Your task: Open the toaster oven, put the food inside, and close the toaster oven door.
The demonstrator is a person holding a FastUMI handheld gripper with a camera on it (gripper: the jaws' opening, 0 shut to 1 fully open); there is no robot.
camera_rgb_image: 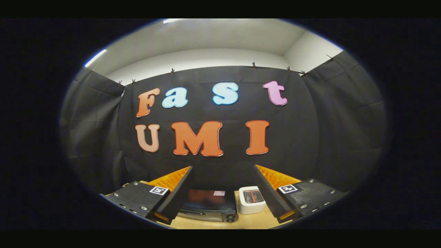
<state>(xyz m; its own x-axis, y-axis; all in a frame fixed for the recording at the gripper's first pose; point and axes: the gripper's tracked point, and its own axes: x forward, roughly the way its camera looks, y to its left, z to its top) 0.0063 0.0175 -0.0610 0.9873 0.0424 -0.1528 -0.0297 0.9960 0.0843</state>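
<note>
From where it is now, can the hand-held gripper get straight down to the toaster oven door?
Probably yes. The hand-held gripper is open and holds nothing, and the toaster oven sits on the table between and beyond its fingers, door shut. The white toaster stands beside it, not in front.

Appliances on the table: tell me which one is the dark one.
The toaster oven, wide and dark with its door shut, left of the small white toaster. Both sit beyond the open hand-held gripper.

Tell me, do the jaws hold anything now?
No, the gripper is open with nothing between its jaws; the toaster oven and the white toaster sit on the table beyond them.
</note>
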